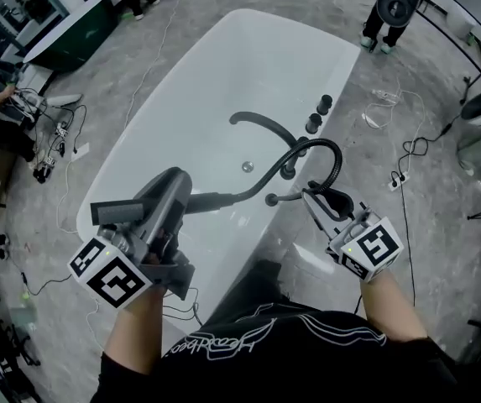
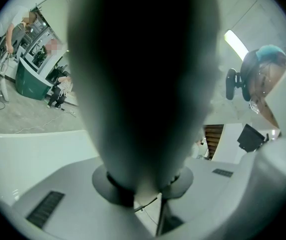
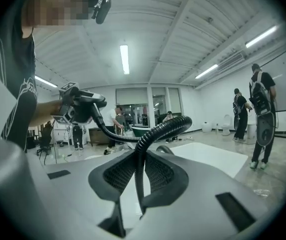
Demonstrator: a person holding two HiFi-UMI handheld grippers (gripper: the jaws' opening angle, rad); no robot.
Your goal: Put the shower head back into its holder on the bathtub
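The left gripper [image 1: 154, 232] is closed on the shower head [image 1: 171, 196]. In the left gripper view its fingers [image 2: 114, 184] sit narrow around the base of the shower head [image 2: 143, 84], and the dark body rises straight up from between them and fills most of the view. In the head view the head hangs over the near end of the white bathtub [image 1: 181, 99], out in front of the fingertips and not in contact with the rim.

From the shower head the black ribbed hose [image 1: 261, 179] runs away from the left fingers, curves up past the black fittings [image 1: 289, 172] on the tub's rim and arches over into the right gripper [image 1: 322, 201]. In the right gripper view the right gripper [image 3: 139, 184] pinches the hose [image 3: 167, 129] between its mesh pads [image 3: 114, 176]. These stand narrow, with the hose running up between them and bending off to the left beyond the tips.

The black spout [image 1: 261, 124] and two knobs [image 1: 318, 113] stand further along the rim, well beyond both sets of fingers.
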